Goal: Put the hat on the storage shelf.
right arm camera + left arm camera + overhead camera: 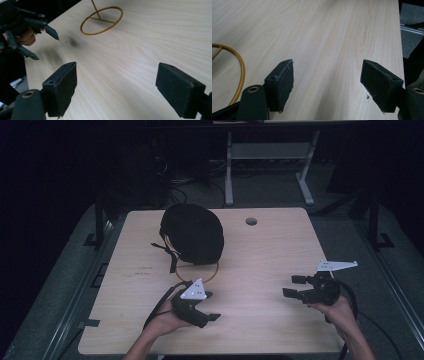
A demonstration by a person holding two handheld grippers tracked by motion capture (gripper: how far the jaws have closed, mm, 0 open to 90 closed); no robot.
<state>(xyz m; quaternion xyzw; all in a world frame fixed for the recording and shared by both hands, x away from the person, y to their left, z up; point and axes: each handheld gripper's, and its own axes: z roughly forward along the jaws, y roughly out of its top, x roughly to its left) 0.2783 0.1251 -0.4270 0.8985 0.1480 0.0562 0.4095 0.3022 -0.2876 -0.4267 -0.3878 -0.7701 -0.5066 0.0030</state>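
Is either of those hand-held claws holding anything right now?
No. The left gripper and the right gripper both have their jaws spread wide apart, with bare table between them.

Counter: pale wood-grain laminate, smooth, with a faint sheen. Hat: matt black cloth, carried on a stand of thin, glossy, gold-coloured metal wire. Jaws: matt black, faced with rough, slightly frayed pads. Gripper plates: smooth white plastic.
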